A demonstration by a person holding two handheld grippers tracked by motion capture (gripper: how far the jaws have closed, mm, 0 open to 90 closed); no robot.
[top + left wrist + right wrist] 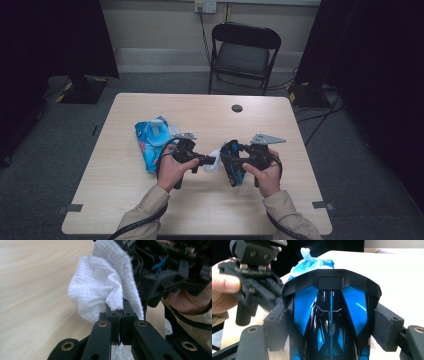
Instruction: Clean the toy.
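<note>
You are pinching a white wipe [100, 287] in your left gripper [207, 161] and clamping a blue-black toy car [330, 322] in your right gripper [231, 161] above the desk's [150, 200] middle; a wipes pack [152, 140] is lying toward its left edge, a black chair [243, 55] beyond.

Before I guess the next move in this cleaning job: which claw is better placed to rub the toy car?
Left, probably. The left claw is shut on the white wipe, right beside the car. The right claw clamps the blue-and-black toy car, so it can only steady it.
</note>
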